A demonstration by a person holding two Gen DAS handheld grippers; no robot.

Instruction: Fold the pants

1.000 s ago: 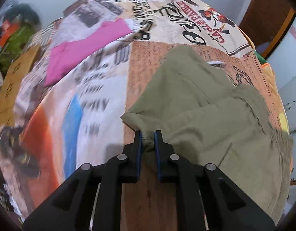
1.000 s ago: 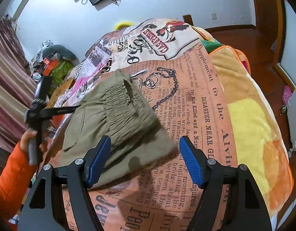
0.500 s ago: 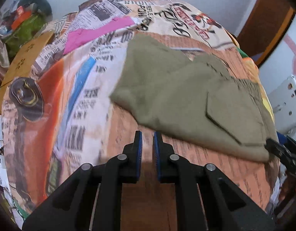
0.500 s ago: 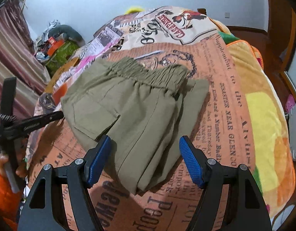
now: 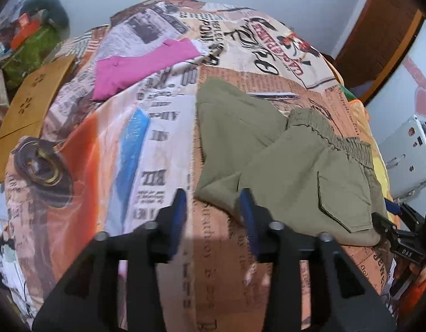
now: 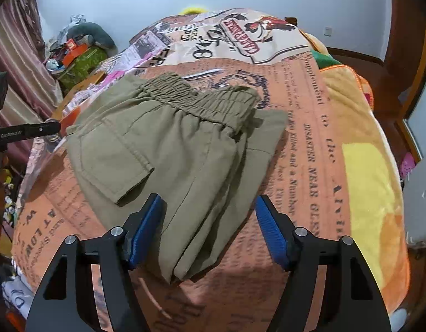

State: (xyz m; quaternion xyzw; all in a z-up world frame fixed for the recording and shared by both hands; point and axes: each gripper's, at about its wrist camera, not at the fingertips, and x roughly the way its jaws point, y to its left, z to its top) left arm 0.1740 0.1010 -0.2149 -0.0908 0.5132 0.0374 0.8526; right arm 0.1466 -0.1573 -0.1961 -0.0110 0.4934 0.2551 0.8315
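The olive green pants [image 5: 282,157] lie folded on the newspaper-print blanket [image 5: 146,144], elastic waistband toward the far side, a flap pocket on top. They also show in the right wrist view [image 6: 168,149]. My left gripper [image 5: 213,207] is open and empty, just short of the pants' near left corner. My right gripper [image 6: 210,221] is open and empty, its jaws wide apart above the near folded edge of the pants. The right gripper's tip shows at the right edge of the left wrist view [image 5: 393,229].
A pink garment [image 5: 141,66] lies on the blanket at the far left. A brown cardboard piece [image 5: 30,102] and a pile of clutter [image 6: 80,49] sit beside the bed at the left. A white appliance [image 5: 407,152] stands to the right.
My left gripper let go of the pants' edge, drew back and opened. The pants dropped flat into a folded stack. My right gripper stayed open and moved closer over the near edge.
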